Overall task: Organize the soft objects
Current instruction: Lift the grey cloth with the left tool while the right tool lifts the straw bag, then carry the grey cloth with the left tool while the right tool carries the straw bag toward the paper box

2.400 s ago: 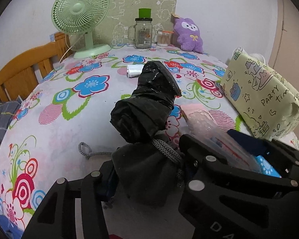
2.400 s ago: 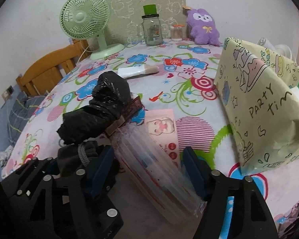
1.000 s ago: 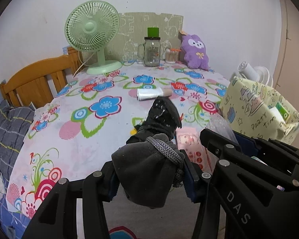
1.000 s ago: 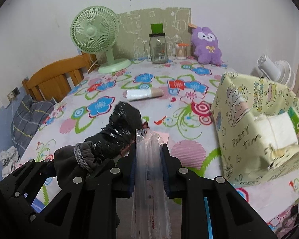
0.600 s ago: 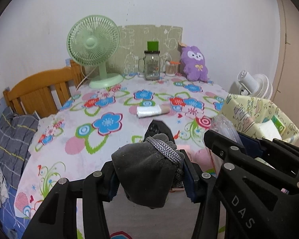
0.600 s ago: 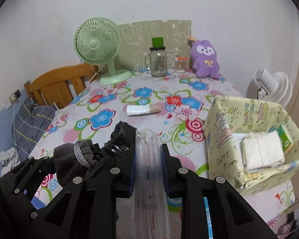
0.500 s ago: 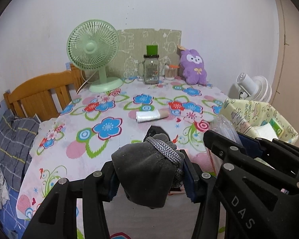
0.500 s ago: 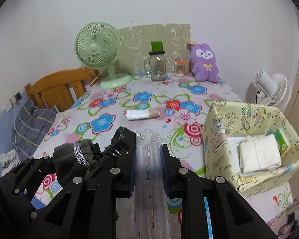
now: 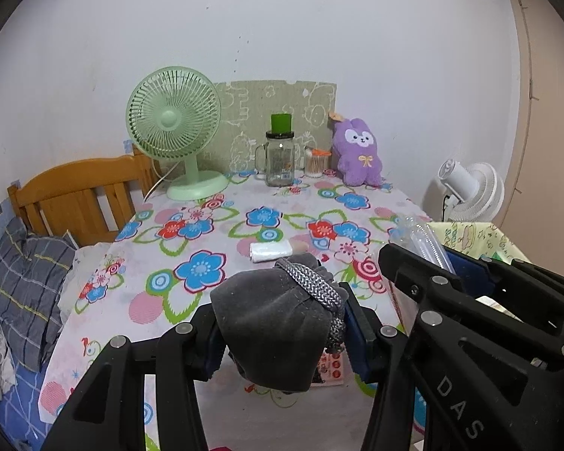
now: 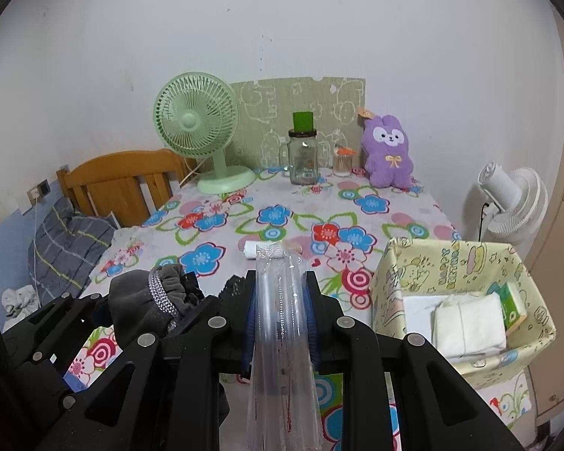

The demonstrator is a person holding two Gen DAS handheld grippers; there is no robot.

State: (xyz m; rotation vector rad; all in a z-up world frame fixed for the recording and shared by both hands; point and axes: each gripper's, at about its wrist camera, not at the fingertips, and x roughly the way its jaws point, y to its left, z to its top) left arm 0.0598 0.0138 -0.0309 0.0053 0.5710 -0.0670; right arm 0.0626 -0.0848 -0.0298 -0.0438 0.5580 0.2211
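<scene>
Table [image 9: 214, 233] with floral cloth lies ahead of and below both grippers; both are raised above its near edge.

Yellow-green patterned box [image 10: 451, 259]: on the table to the right of the right gripper, open top. Inside, a white folded cloth [image 10: 470, 323] and a small green pack [image 10: 511, 300].

Green desk fan [image 9: 175, 127], purple plush [image 9: 357, 150] and glass jar [image 9: 280, 161]: far end of the table, well beyond both grippers.

Left gripper [image 9: 282, 323]: jaws part-way closed, pressed on a grey drawstring pouch [image 9: 274, 323], which bulges above and below the pads; braided cord [image 9: 312, 285] lies over its top.

Right gripper [image 10: 280, 312]: jaws narrow, clamped on a clear plastic bag [image 10: 282, 338], held upright, sticking out above the pads and trailing toward the camera.

White roll [image 9: 270, 251]: on the cloth just beyond the left gripper's tips.
</scene>
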